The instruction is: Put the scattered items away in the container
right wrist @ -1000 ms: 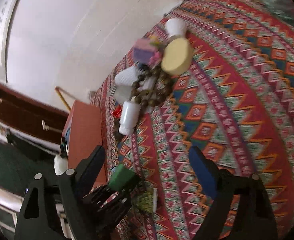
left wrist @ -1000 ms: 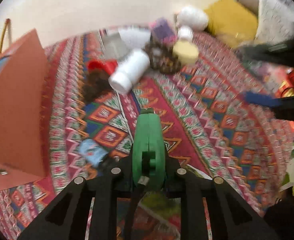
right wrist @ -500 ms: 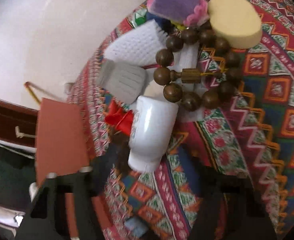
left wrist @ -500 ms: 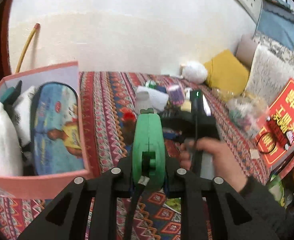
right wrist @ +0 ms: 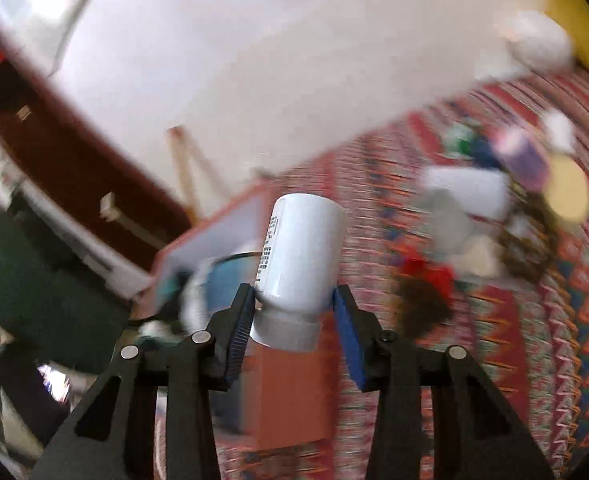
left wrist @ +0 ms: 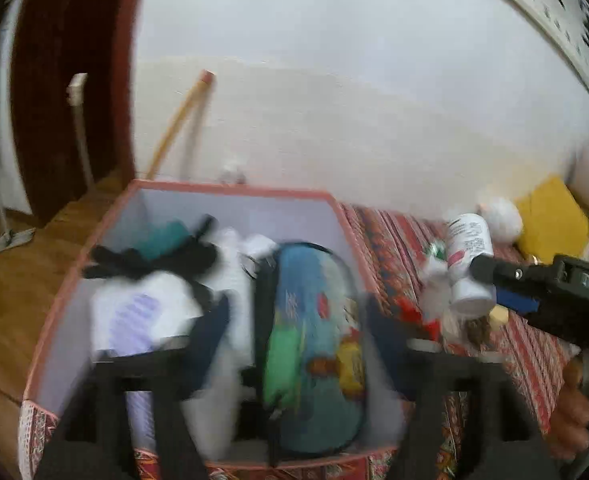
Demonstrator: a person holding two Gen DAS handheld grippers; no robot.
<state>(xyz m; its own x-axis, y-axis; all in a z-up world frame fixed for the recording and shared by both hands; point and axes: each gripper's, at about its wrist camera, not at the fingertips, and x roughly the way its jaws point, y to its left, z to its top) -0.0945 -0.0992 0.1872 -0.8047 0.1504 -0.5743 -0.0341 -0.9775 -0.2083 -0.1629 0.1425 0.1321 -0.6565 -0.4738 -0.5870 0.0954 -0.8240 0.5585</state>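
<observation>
My right gripper (right wrist: 292, 320) is shut on a white bottle (right wrist: 298, 256) and holds it in the air beside the pink box (right wrist: 214, 232). The bottle also shows in the left wrist view (left wrist: 468, 256), clamped in the right gripper (left wrist: 490, 280). My left gripper (left wrist: 294, 344) is open over the pink box (left wrist: 230, 192). A small green piece (left wrist: 282, 360) lies blurred between its fingers, on a blue pencil case (left wrist: 314, 320) in the box. White and black items fill the box's left half.
Scattered items lie on the patterned cloth (right wrist: 534, 320): a red piece (right wrist: 426, 272), a bead bracelet (right wrist: 526, 248), a yellow sponge (right wrist: 566, 188), a purple block (right wrist: 526, 156). A yellow cushion (left wrist: 550, 216) sits by the wall. Wooden floor lies left of the box.
My left gripper moved left over the box and opened, letting go of the green piece. My right gripper closed on the white bottle and lifted it toward the box.
</observation>
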